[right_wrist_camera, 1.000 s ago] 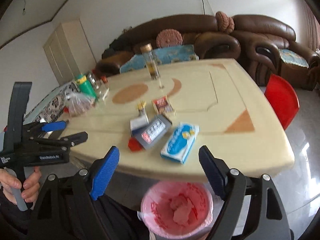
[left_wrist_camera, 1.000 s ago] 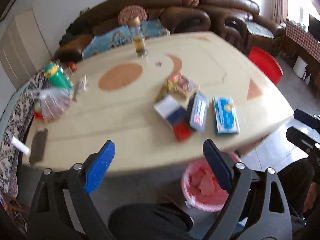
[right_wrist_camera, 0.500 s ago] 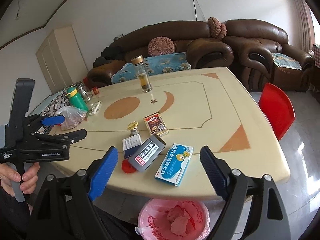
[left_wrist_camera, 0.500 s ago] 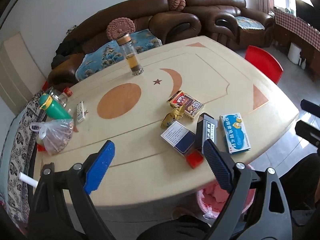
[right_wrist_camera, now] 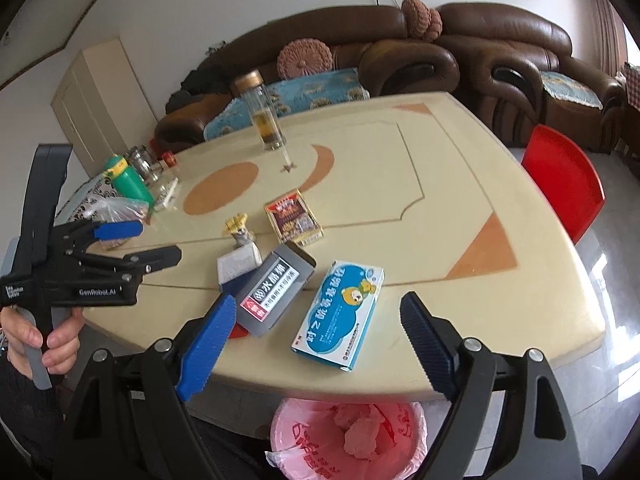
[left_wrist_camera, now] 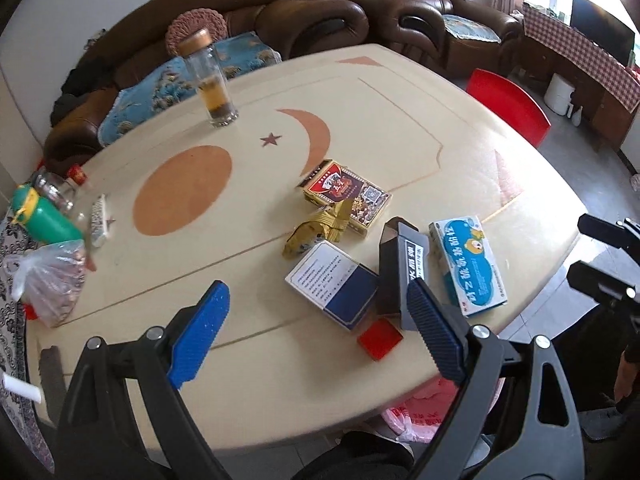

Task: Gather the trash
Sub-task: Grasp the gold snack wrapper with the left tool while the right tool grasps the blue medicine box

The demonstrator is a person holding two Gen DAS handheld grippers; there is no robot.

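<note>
Several boxes lie near the front edge of the beige table [left_wrist_camera: 400, 92]: a light blue medicine box [right_wrist_camera: 340, 314], a grey box [right_wrist_camera: 276, 294], a white and navy box [left_wrist_camera: 332, 284] and a red and gold card box [left_wrist_camera: 346, 196]. A crumpled gold wrapper [left_wrist_camera: 316, 230] and a small red lid [left_wrist_camera: 380, 332] lie among them. My left gripper [left_wrist_camera: 316, 292] hovers open above the table, short of the white and navy box. My right gripper [right_wrist_camera: 318, 302] is open above the light blue box, touching nothing. A pink-bagged bin [right_wrist_camera: 348, 436] stands under the table edge.
A glass bottle of tea [left_wrist_camera: 210, 80] stands far back. A green bottle [left_wrist_camera: 40, 216], jars and a plastic bag [left_wrist_camera: 48, 280] crowd the left edge. A red chair [left_wrist_camera: 508, 104] is on the right, a brown sofa [left_wrist_camera: 320, 8] behind. A hand [right_wrist_camera: 40, 340] holds the left gripper.
Both grippers have come forward and lower toward the boxes, which now look larger. The left one has passed from off the table edge to over the tabletop. Nothing was grasped.
</note>
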